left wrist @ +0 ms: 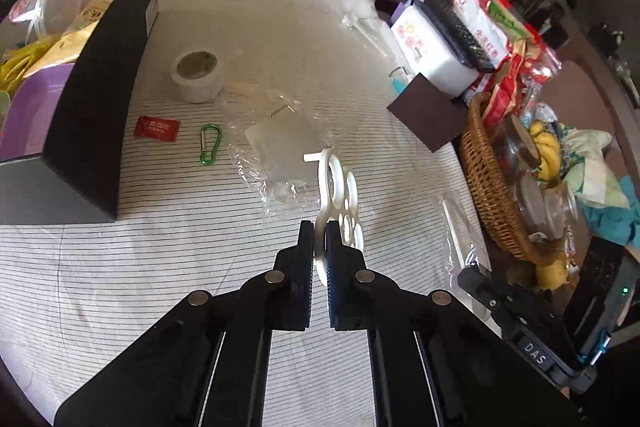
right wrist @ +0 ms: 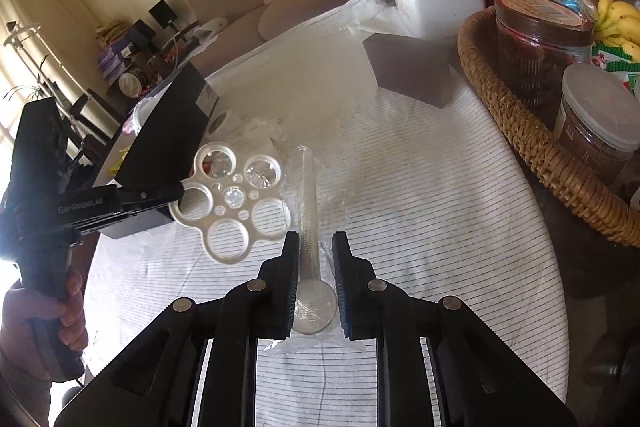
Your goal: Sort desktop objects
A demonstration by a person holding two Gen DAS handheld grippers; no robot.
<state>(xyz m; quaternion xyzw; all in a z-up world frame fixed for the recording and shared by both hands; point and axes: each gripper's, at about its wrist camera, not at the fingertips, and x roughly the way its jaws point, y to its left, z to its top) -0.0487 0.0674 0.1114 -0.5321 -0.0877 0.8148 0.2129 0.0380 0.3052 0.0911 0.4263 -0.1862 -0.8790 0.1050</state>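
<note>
We've got the left claw clamped tight on the rim of the flat white plastic disc with round holes, which stands on edge straight out ahead of its tips, lifted above the striped white tablecloth. The right claw is pinched on the clear bagged plastic tube with a round base, the tube running forward between its jaws. Ahead and left of our left claw sits the open black cardboard box; we'd carry the disc there level, keep the grip on the rim, and clear the box wall before letting go.
</note>
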